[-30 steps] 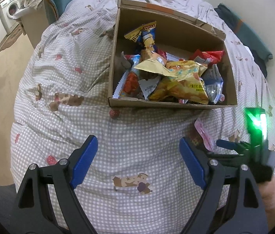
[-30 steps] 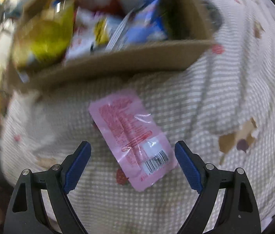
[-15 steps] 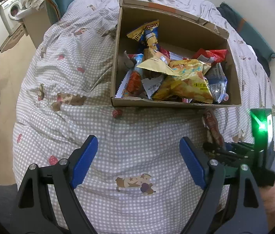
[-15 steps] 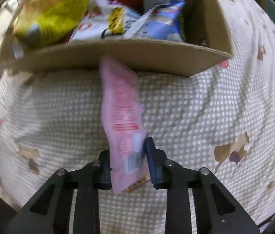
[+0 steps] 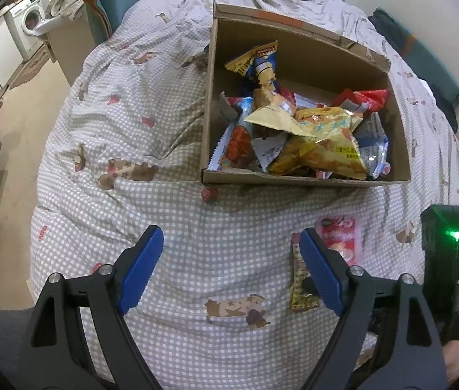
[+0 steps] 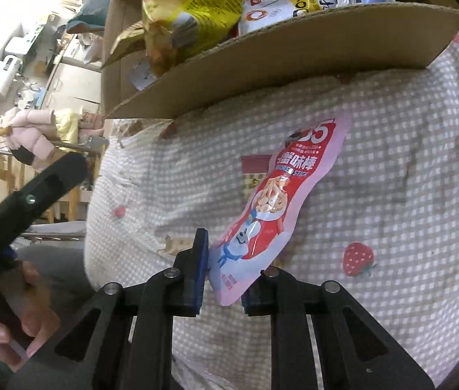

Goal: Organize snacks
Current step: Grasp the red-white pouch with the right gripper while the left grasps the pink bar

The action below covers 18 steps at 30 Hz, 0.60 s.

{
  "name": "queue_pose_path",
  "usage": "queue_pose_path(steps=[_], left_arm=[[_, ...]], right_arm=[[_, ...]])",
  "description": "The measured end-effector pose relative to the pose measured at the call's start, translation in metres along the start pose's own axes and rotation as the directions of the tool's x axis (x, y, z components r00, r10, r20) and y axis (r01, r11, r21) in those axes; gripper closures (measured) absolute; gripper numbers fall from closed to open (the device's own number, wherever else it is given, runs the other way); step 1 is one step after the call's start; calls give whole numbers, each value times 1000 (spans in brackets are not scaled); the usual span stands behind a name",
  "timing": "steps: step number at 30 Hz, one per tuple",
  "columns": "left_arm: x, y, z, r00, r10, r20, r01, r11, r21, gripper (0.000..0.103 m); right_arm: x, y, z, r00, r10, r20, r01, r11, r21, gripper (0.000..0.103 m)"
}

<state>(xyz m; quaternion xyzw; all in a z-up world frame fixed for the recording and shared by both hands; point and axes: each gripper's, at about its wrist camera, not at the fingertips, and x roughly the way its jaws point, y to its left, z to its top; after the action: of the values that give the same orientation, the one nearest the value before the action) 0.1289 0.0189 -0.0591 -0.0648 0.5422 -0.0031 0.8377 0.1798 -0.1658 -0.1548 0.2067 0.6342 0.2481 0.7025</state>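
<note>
Pink snack pouch (image 6: 271,208) pinched at its lower end in right gripper (image 6: 221,279), jaws closing on it, lifted off bed nr cardboard box (image 6: 278,65); pick step, next: carry over box rim & drop in. L view: left gripper (image 5: 229,263) wide, empty, above bed's near edge

A cardboard box (image 5: 307,180) full of snack bags sits on the checked quilt (image 5: 164,149). Near its front wall, the open left gripper (image 5: 231,266) hovers; a pink packet (image 5: 338,237) lies beside its right finger.
</note>
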Motion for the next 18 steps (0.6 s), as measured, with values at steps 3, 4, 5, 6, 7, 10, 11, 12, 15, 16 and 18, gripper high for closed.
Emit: queue_pose_path(steps=[3,4,5,6,7,10,11,12,15,16,18], left_arm=[[6,4,0,1000,9,-16,-9,1000,-17,20],[8,5,0,1000,10,-23,-10,1000,-25,20],[10,6,0,1000,6,-31,-7,999,-33,20],[12,6,0,999,1,-36,-2,999,-36,20],[13,5,0,999,-2,-40,1,999,-36,20],[12,1,-1,999,-17,-42,16,999,-30,20],[12,0,-1,999,-24,-46,22,999,-28,20],[14,-1,-1,998,-28,-51,27,999,-29,20],[21,-4,-2,996,-45,-71,42,998,-36,20],[26,-7,-4,994,-63,-86,61,998,-32,20],[41,-20,-9,986,-87,-139,88,996,0,20]], right_arm=[[1,-6,4,998,-35,44,32,998,54,85],[-5,-11,6,996,-61,67,56,996,71,85],[-8,-16,5,994,-71,82,64,994,87,85],[-13,-22,6,992,-78,95,68,992,107,85],[-19,-30,7,991,-86,106,72,989,127,85],[-24,-43,4,992,-70,107,52,985,164,85],[-25,-44,3,991,-74,107,56,985,165,85],[-26,-44,2,991,-80,111,61,985,162,85],[-33,-43,-1,990,-78,117,59,986,154,85],[-38,-42,-2,989,-84,124,66,987,146,86],[-46,-42,-6,987,-90,130,72,988,139,93]])
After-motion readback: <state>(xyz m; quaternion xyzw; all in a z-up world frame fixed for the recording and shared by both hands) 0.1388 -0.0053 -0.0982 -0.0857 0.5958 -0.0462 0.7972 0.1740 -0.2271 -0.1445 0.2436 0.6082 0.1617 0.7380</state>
